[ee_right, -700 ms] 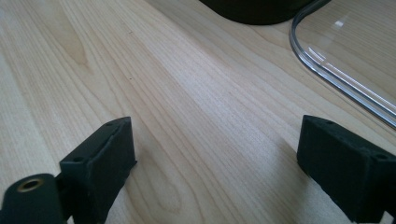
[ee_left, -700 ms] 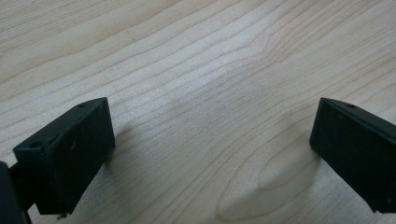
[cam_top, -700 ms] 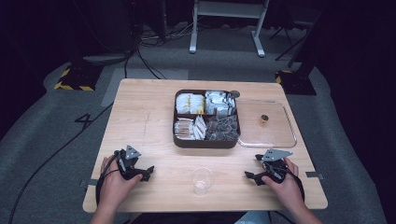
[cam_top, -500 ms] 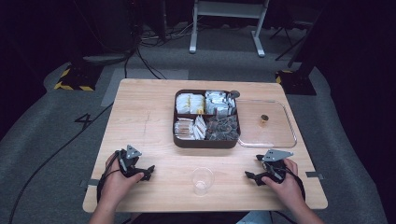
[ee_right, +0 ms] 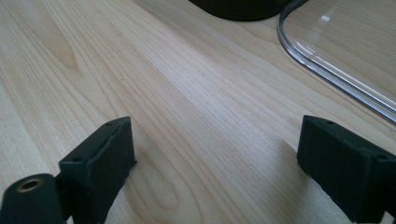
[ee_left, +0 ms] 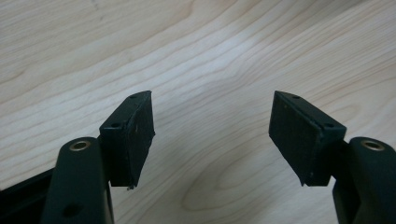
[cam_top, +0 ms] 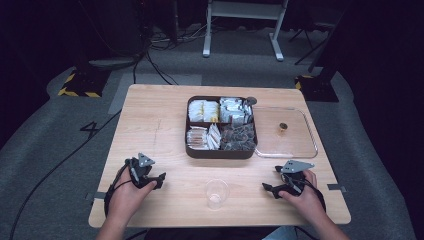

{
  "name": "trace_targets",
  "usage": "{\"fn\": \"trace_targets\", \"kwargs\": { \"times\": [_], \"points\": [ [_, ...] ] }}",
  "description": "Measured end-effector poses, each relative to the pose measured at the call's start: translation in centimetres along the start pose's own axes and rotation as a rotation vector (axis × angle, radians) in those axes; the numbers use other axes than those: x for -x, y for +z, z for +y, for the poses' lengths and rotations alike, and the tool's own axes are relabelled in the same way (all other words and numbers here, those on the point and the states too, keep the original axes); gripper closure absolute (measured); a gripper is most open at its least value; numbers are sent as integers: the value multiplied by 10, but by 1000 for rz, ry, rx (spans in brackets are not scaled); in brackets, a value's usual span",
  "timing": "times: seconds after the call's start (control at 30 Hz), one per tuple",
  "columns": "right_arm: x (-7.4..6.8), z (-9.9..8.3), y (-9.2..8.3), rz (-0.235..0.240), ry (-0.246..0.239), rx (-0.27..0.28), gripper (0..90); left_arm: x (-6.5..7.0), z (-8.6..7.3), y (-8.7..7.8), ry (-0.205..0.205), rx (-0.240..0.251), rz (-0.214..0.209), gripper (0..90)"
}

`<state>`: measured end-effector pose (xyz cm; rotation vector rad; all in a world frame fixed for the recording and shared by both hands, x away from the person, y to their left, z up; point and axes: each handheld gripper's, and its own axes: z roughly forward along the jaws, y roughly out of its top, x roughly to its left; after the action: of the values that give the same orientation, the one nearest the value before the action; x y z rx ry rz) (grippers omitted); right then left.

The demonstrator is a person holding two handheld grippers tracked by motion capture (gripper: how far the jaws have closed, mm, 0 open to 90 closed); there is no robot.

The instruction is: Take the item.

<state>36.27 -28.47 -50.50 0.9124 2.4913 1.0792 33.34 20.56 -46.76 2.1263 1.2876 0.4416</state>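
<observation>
A dark brown tray [cam_top: 221,152] with four compartments of packets and sachets stands at the table's middle back. Its clear lid [cam_top: 285,134] lies flat to its right, a small brown knob on top. A clear plastic cup [cam_top: 216,193] stands upright near the front edge, between both hands. My left gripper [cam_top: 159,180] rests on the table at the front left, open, nothing between its pads [ee_left: 135,133]. My right gripper [cam_top: 268,188] rests at the front right, open and empty, with the lid's rim [ee_right: 327,65] and the tray's corner [ee_right: 243,7] ahead of it.
The wooden table [cam_top: 150,125] has bare room on its left half and along the front. Grey carpet, cables and a white stand's legs [cam_top: 240,30] lie beyond the far edge.
</observation>
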Motion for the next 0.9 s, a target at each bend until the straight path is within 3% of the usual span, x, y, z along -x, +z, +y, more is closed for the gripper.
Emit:
{"fn": "trace_targets", "kwargs": {
  "times": [0.13, 0.2, 0.3, 0.7, 0.9],
  "points": [
    [0, 0, 0, 0, 0, 0, 113, 5, 13, -12, -3, 29, -17, 293],
    [0, 0, 0, -3, 0, 2, 116, 8, 19, -16, -6, 16, -24, 264],
    [-1, 0, 0, -9, 1, 3, 119, 10, 27, -21, 17, 38, -34, 269],
    [-2, -1, -1, -13, 3, 3, 121, 23, 67, -24, 32, 76, -47, 300],
    [-2, -1, -1, -14, 5, 5, 127, 27, 89, -22, 20, 115, -74, 300]
  ]
}}
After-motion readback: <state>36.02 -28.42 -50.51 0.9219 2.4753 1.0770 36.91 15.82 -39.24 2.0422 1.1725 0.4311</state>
